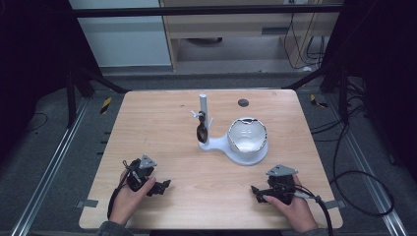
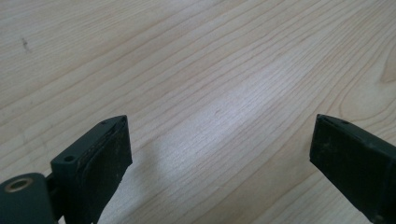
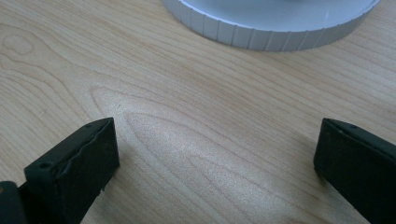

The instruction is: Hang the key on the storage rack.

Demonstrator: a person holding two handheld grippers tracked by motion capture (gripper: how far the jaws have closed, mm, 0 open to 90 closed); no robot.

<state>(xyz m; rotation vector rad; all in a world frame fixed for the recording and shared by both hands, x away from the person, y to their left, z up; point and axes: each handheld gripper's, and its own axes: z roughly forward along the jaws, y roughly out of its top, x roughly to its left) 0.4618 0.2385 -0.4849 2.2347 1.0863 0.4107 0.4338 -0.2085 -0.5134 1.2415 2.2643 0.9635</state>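
While both grippers rest spread wide and empty, the right gripper (image 1: pixel 256 191) sits nearer the white stand (image 1: pixel 235 144) than the left gripper (image 1: pixel 162 186), just below its bowl (image 1: pixel 247 134).

Setting: we class this as a lab or robotics recording bay. We note a bare light-wood table (image 1: pixel 162 123) standing alone on grey carpeted floor (image 1: pixel 44 147), framed by black metal struts (image 1: pixel 78 78) with dark curtains to either side. We log floor rails (image 1: pixel 54 167) running along both sides of the table, yellow-and-black hazard tape (image 1: pixel 105 104), loose cables (image 1: pixel 361 182) trailing across the floor, and plain wooden cabinets (image 1: pixel 236 29) along the back wall.
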